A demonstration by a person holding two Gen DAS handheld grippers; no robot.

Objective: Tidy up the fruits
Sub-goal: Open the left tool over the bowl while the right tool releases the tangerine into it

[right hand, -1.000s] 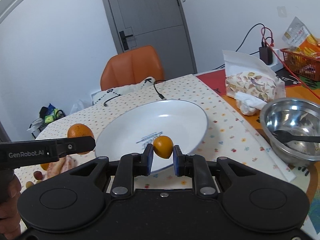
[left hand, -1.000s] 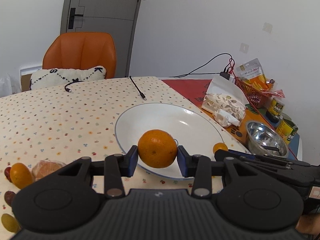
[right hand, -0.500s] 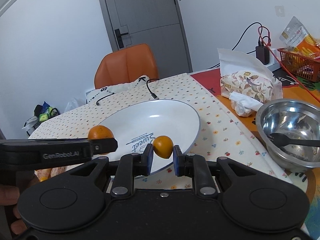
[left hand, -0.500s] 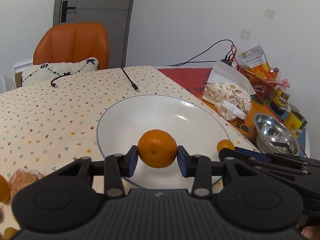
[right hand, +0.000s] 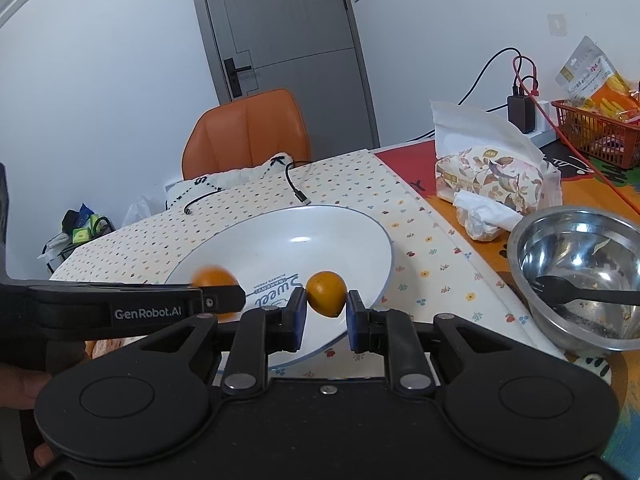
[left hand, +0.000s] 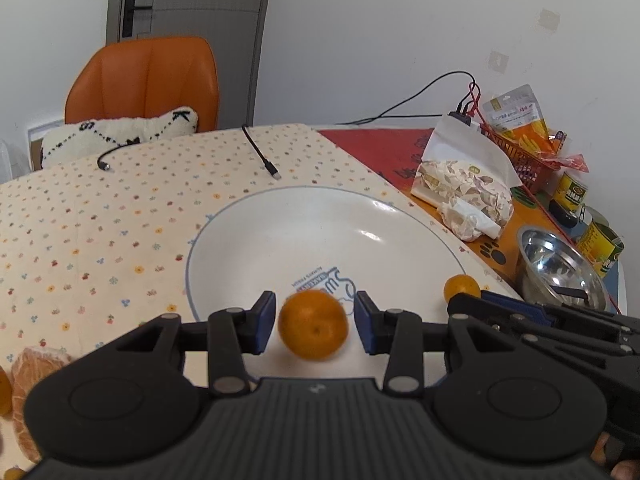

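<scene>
Left hand-held gripper (left hand: 315,326): jaws opening, pads clear of orange (left hand: 313,325) between them, over plate (left hand: 256,248). Right hand-held gripper (right hand: 327,307): clamped on small orange (right hand: 327,293) above plate rim. Fruit probably light, round, roll-prone; best pinched across middle.

Orange chair (left hand: 144,80) at the desk's far edge, a white cushion (left hand: 120,138) on its seat, a grey door (right hand: 280,28) behind. Two black cables (left hand: 260,152) lie on the dotted cloth (left hand: 80,220). To the right: tissue pack (right hand: 492,178) with a crumpled tissue (right hand: 480,216) just beside it; steel bowl (right hand: 580,276) holding a black spoon (right hand: 584,294); red basket (right hand: 596,128) with a snack bag (left hand: 516,114); two yellow cans (left hand: 572,196); charger (right hand: 520,108) near the wall.
</scene>
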